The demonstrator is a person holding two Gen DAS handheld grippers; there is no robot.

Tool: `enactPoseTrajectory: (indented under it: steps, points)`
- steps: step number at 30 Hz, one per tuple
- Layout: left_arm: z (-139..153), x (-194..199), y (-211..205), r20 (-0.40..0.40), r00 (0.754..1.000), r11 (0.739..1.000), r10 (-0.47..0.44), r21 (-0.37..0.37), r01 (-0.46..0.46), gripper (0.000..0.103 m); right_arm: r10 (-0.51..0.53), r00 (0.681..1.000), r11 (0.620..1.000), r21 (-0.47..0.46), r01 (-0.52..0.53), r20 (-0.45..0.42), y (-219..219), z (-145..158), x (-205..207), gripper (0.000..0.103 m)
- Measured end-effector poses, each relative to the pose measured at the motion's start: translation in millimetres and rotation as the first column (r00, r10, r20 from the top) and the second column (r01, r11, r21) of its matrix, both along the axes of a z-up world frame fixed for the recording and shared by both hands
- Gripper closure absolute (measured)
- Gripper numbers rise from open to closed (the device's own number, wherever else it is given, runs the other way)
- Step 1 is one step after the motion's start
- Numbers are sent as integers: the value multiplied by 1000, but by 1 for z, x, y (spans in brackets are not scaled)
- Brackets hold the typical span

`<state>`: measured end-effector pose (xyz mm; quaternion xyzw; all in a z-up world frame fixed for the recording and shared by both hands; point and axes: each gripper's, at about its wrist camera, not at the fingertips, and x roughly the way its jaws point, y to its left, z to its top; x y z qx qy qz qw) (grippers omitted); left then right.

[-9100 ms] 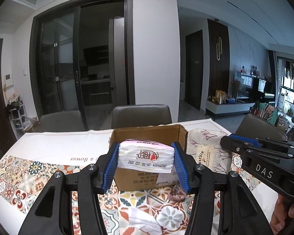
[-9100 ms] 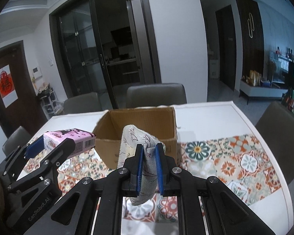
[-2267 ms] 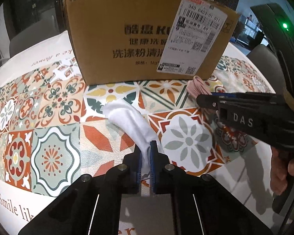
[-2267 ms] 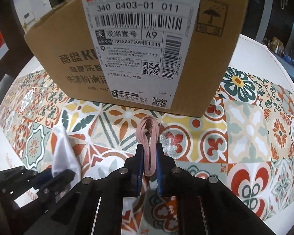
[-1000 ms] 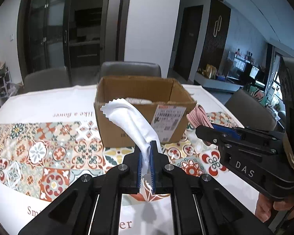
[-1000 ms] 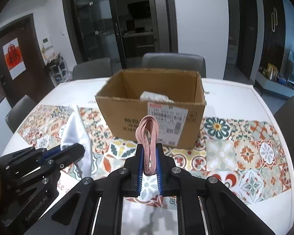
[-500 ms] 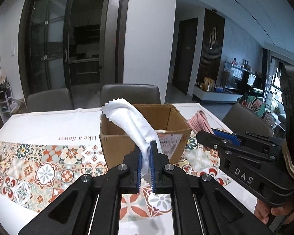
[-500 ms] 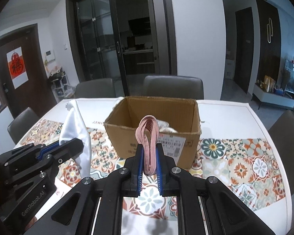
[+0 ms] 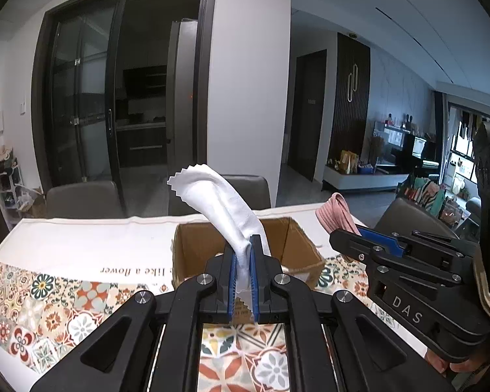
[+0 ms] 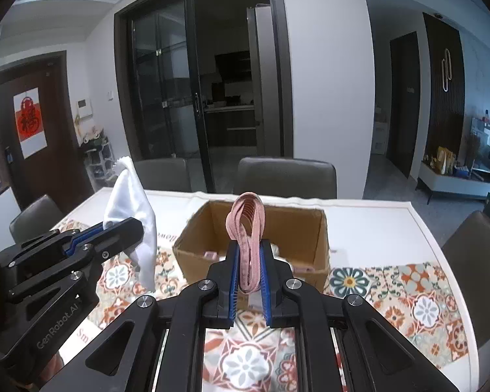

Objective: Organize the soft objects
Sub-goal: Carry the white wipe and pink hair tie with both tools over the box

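We record two claws raised above the counter (image 10: 369, 225), each clenched on one soft item. The left claw (image 9: 243, 266) grips one white cloth (image 9: 219, 202), whose zigzag-cut free end stands up and leans left; a short tail shows below the blue pads. The right claw (image 10: 248, 263) grips one pink band (image 10: 248, 228), looped several times and standing upright between its pads.

One open cardboard box (image 10: 313, 228) sits on the counter ahead of both claws, its top rim unobstructed. Inside it we count at least two pale items, partly hidden behind the right claw; what they are we cannot tell. The patterned tablecloth (image 10: 421, 307) lies bare to the right of the box up to the counter's right edge, and white surface runs clear behind the box to the far edge. Two chairs (image 10: 287, 176) stand along that far edge, one more at either side.
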<state>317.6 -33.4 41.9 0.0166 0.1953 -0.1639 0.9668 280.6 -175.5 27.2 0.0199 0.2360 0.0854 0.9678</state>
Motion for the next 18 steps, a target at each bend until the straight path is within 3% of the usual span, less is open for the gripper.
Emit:
enactPoseTrajectory:
  steps: [8,18]
  points:
    - [6,25,-3,23,1000,1000,7,11,-8,94,-17,999,1000,-6,17,39,-3,11,20,90]
    - [-5,68,-11,1,1000,1000,6,27,-7,94,-33,999,999,-18,33,5,-2,0,64,90]
